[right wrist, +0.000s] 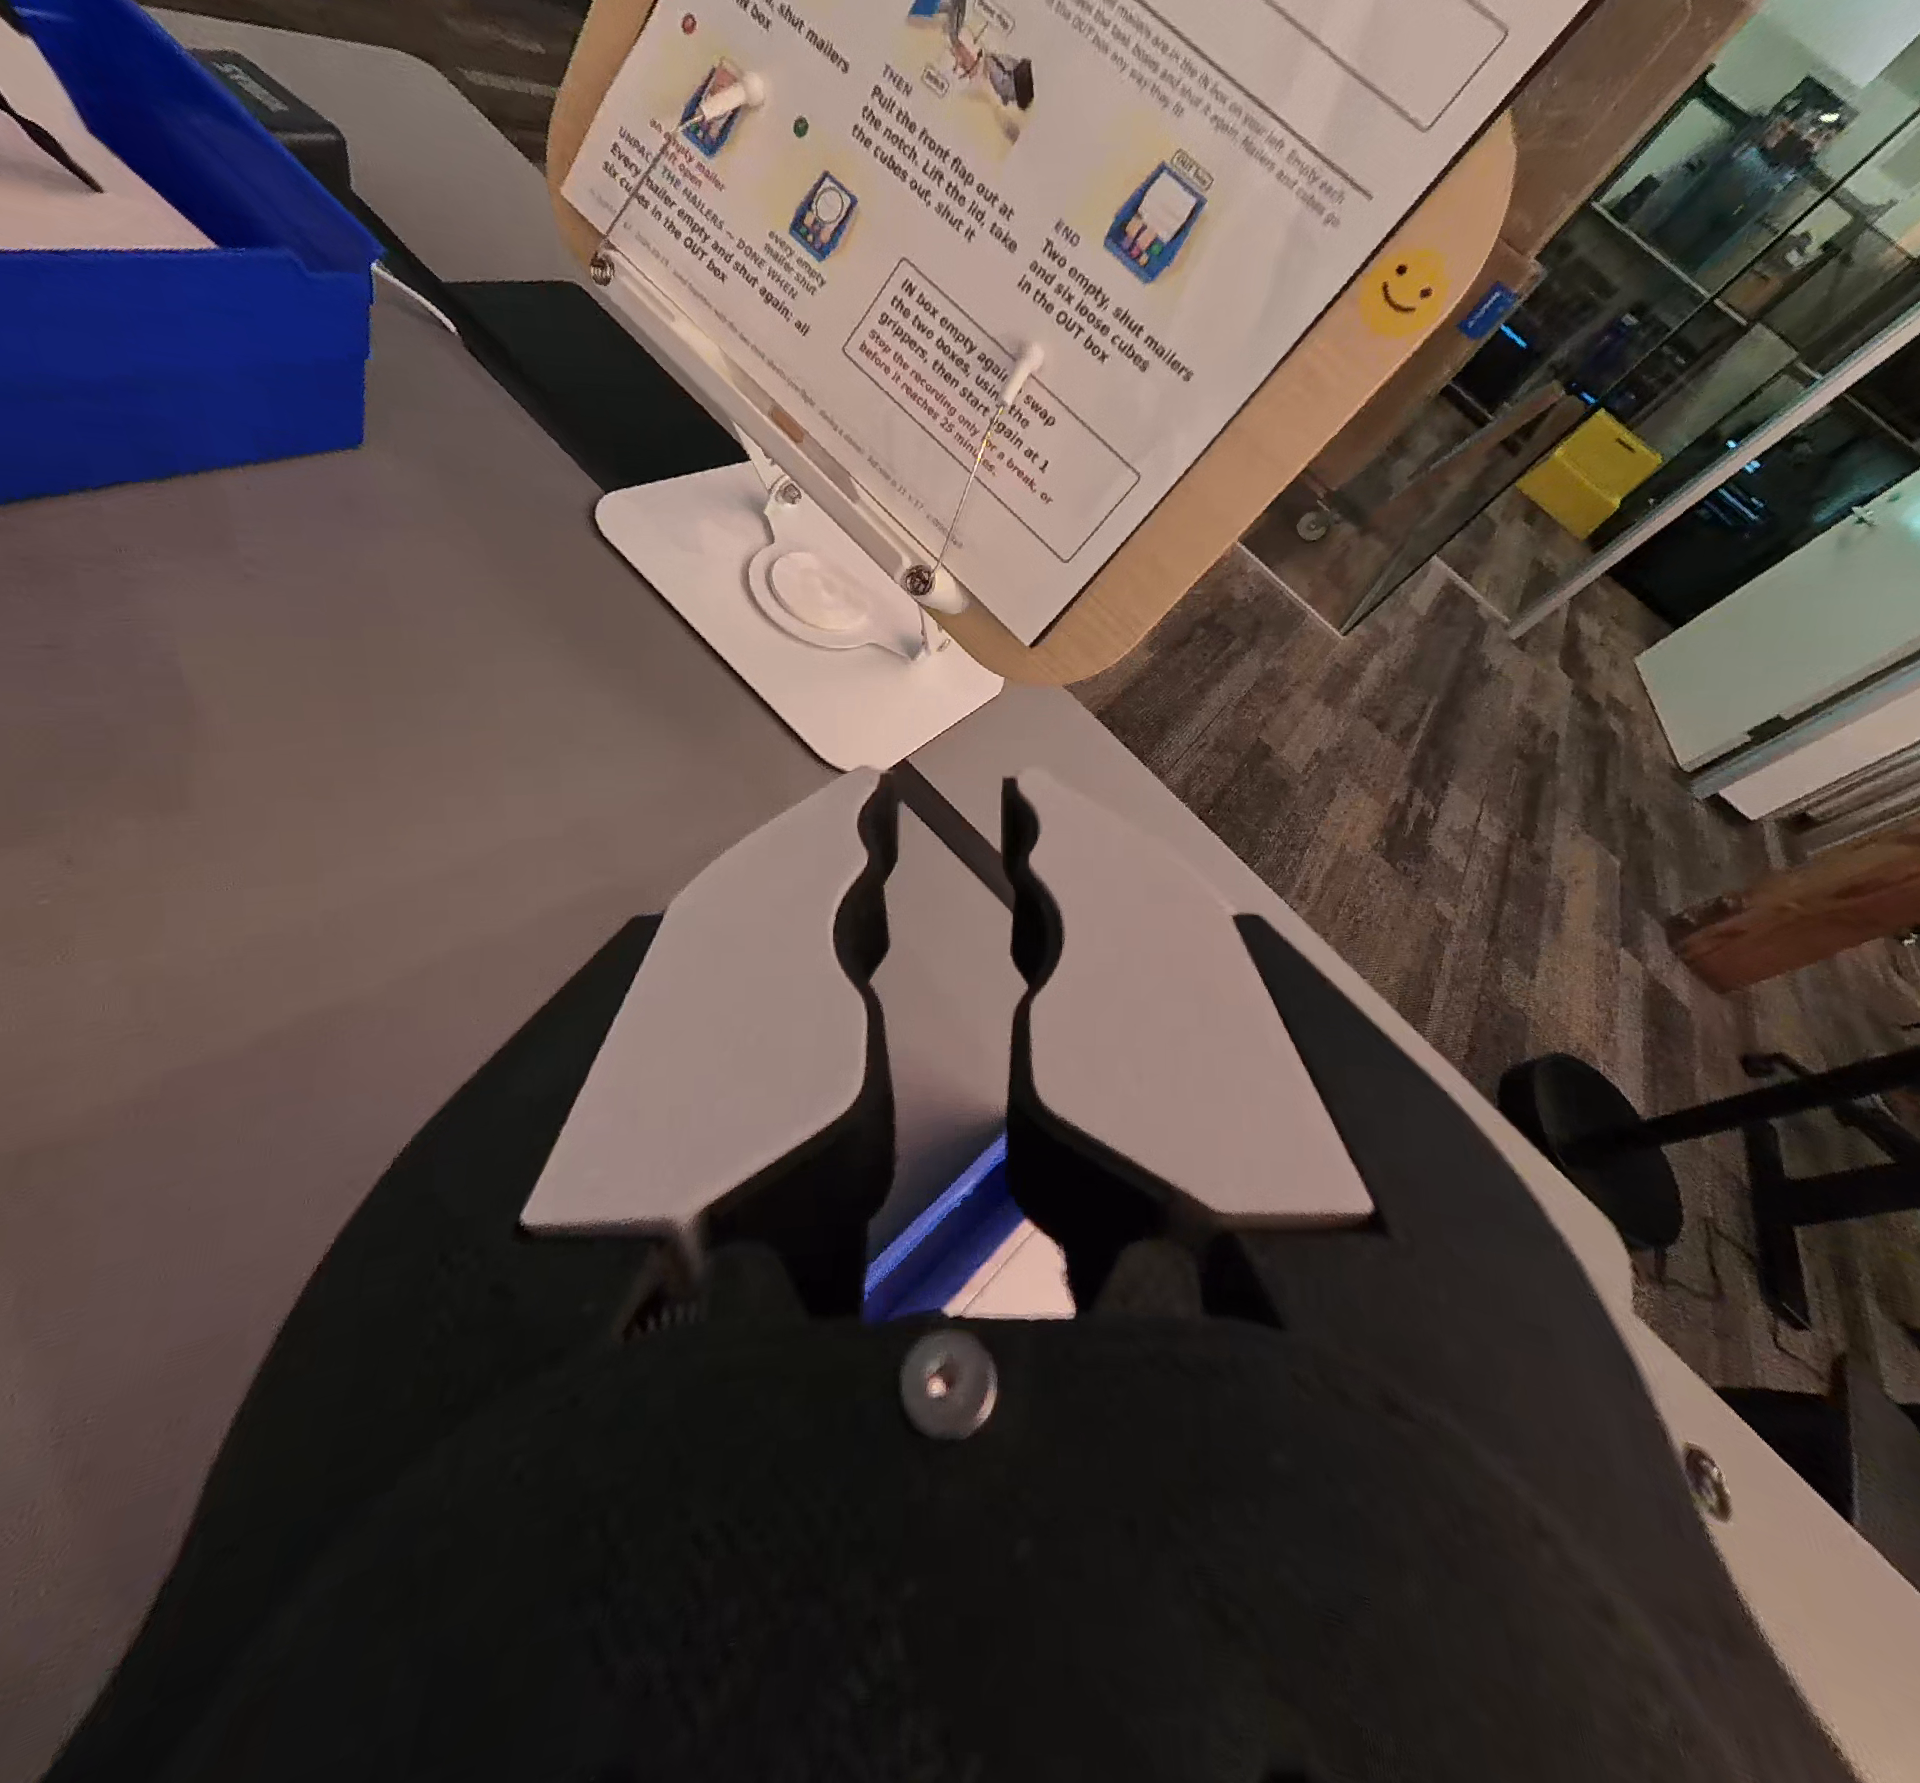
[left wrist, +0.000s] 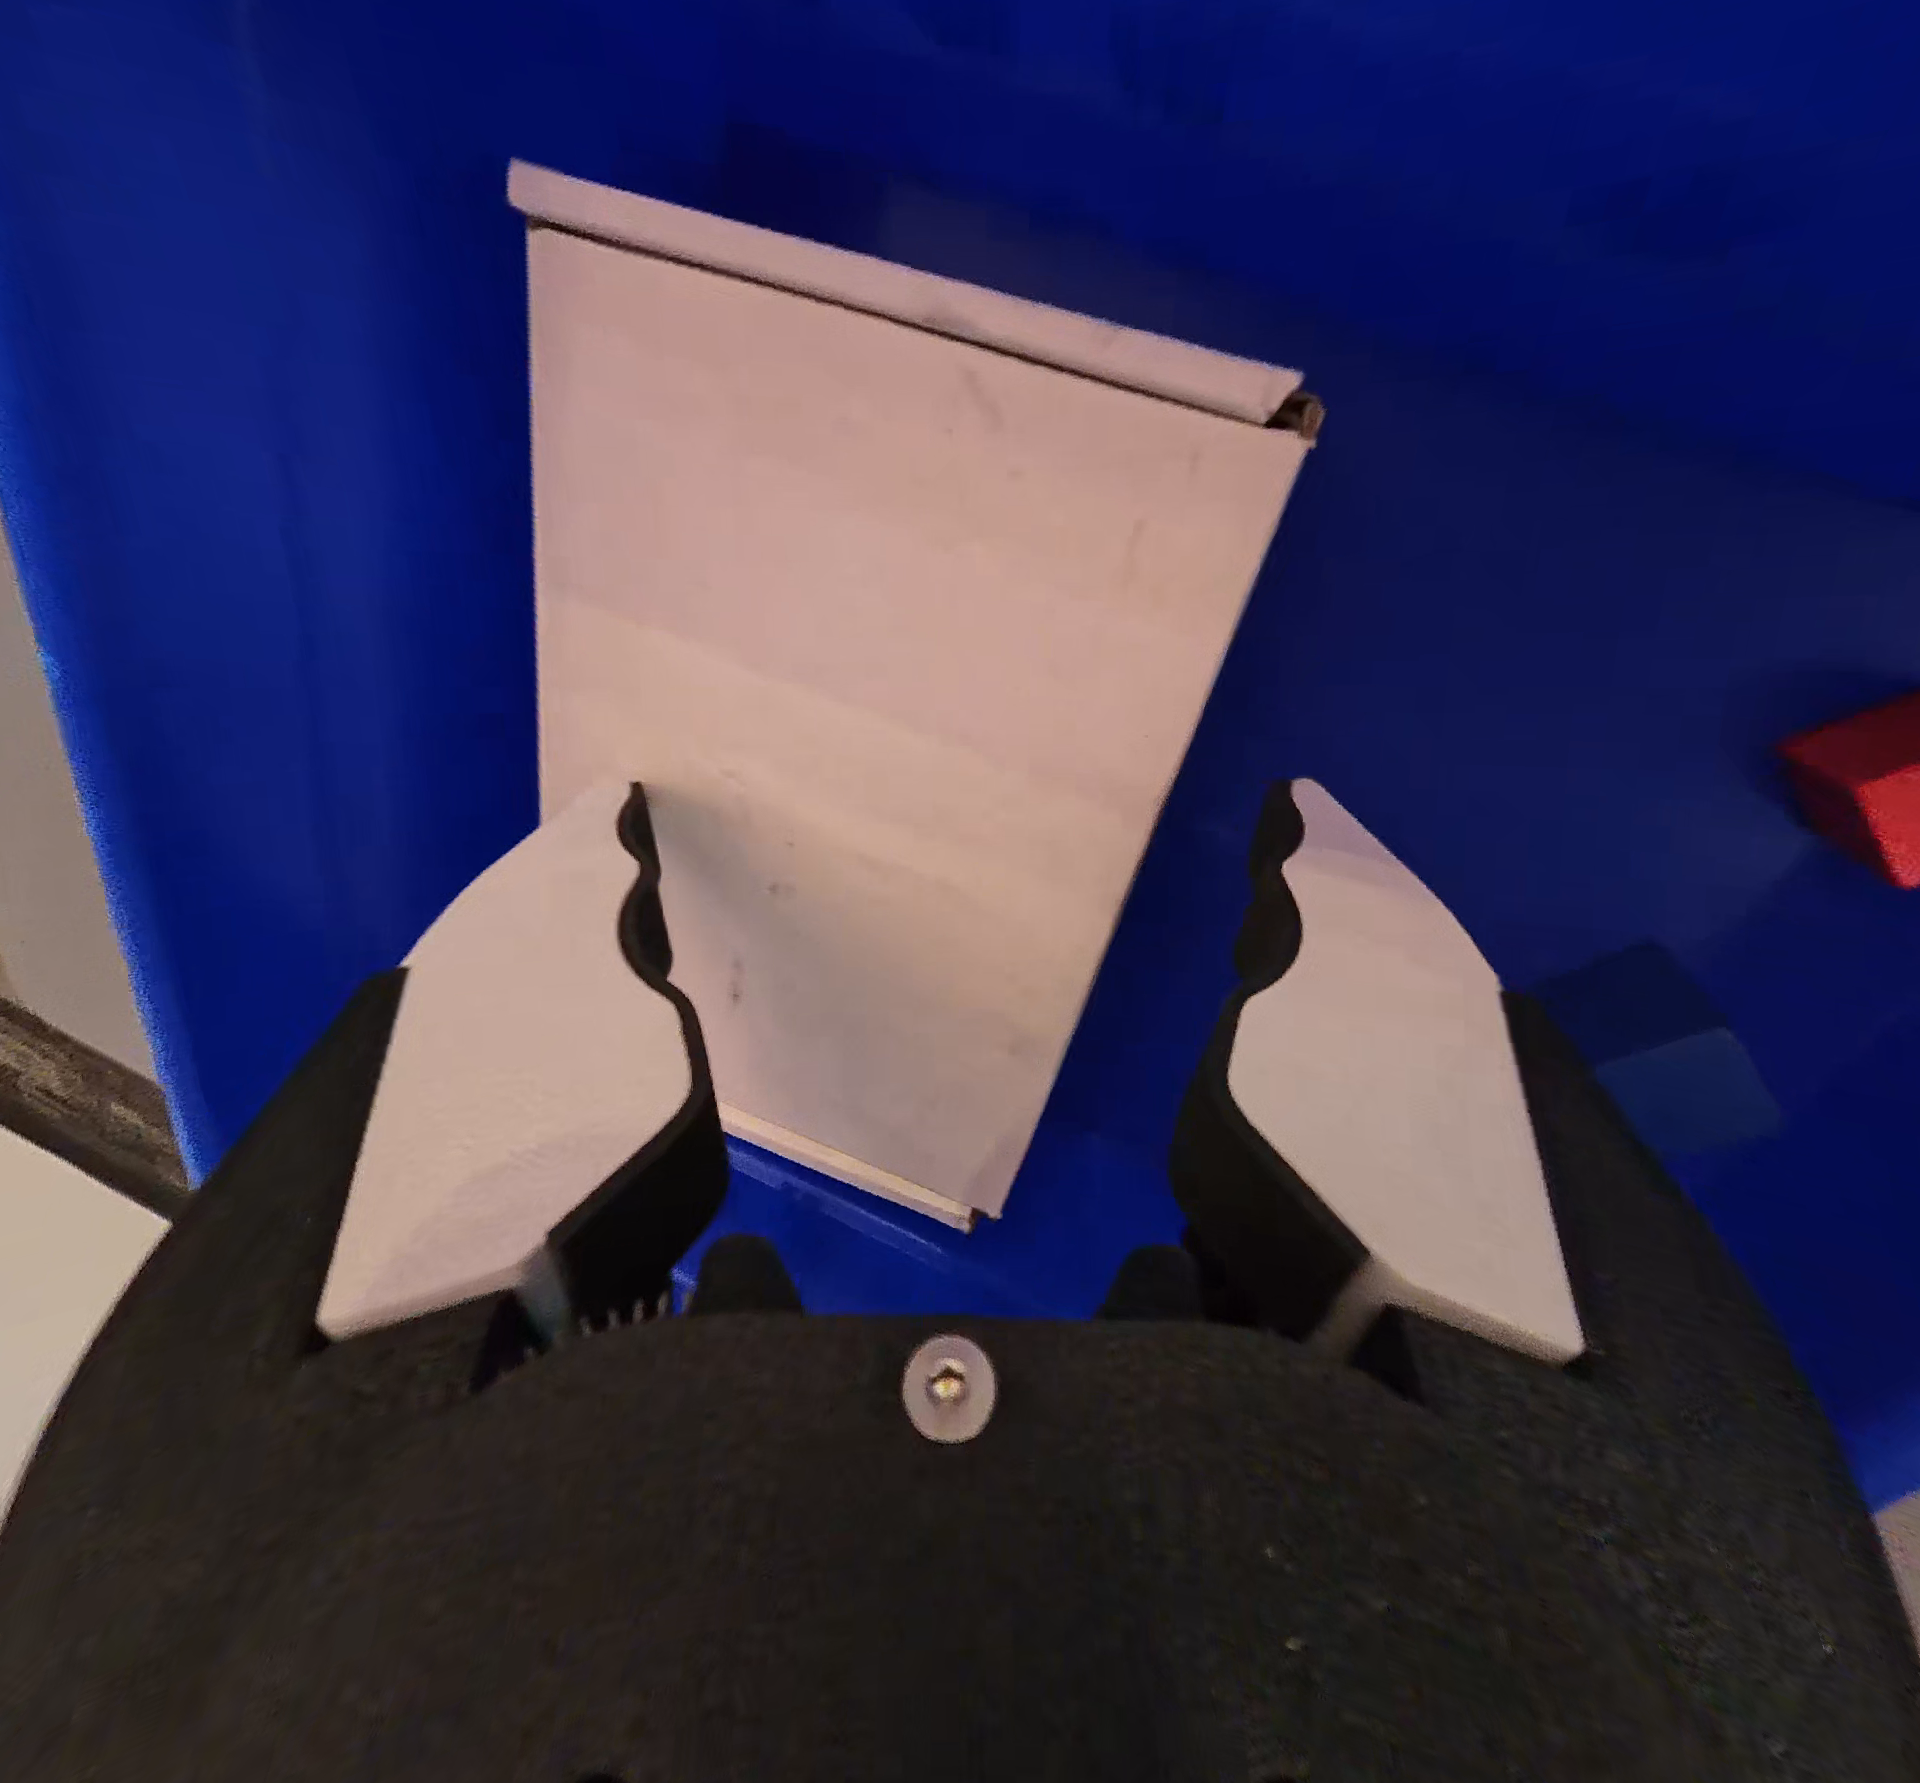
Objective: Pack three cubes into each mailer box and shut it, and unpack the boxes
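The white mailer box lies flat on the floor of a blue bin, lid down and closed. Its front edge, with a thin seam along it, faces the camera. Beside the box, toward the right wall of the bin, sit a red cube and a blue cube, both loose and clear of the box. No other cubes are visible in this view.

The left gripper hovers above the near end of the box, fingers spread wide and holding nothing. The box's width falls roughly between them. Contact with the box cannot be confirmed.

The right gripper is away from the box, over the grey table. Its fingers are parted by a narrow gap with nothing pinched. Beyond it stand an instruction sheet on a white stand and a second blue bin. A strip of blue rim shows beneath its fingers.

Judgement: the step in hand appears to be fetching the shut box from the bin. Whether it is packed or empty cannot be told. The next move calls for lowering the left gripper squarely and closing across the box's sides, or catching its near edge, without nudging the loose cubes.
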Available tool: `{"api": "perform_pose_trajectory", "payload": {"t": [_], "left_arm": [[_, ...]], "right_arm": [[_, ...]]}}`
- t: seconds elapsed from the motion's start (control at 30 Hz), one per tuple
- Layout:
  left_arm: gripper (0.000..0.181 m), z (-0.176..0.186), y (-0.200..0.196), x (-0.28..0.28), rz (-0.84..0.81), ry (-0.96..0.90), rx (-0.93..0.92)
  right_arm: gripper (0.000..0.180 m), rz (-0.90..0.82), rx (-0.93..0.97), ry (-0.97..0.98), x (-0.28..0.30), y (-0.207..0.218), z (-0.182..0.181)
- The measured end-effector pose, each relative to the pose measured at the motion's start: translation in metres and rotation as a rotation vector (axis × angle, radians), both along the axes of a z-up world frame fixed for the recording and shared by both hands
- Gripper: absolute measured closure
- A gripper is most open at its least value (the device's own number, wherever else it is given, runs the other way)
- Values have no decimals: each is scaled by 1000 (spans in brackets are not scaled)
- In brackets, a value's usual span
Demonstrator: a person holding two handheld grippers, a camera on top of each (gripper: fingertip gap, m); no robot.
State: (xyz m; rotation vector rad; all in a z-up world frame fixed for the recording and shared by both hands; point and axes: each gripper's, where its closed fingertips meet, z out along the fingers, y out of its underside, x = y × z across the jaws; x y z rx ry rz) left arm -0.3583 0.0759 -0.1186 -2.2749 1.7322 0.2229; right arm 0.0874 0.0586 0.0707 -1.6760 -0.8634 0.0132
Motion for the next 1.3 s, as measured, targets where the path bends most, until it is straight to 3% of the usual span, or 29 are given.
{"api": "perform_pose_trajectory", "payload": {"t": [0.13, 0.37, 0.57, 0.9, 1.3], "left_arm": [[78, 4, -16, -2, -55, 25, -28], [55, 7, 8, -1, -65, 15, -76], [57, -6, 3, -5, -102, 71, -186], [35, -27, 1, -8, -50, 89, -304], [39, -24, 2, -5, -55, 60, -256]], "right_arm": [[159, 1, -40, -24, -2, 5, -11], [156, 17, -83, -108, -13, 10, -31], [151, 18, -128, -134, -18, 9, -40], [151, 79, -130, -131, -33, 1, -37], [151, 68, -180, -184, -26, 9, -57]]}}
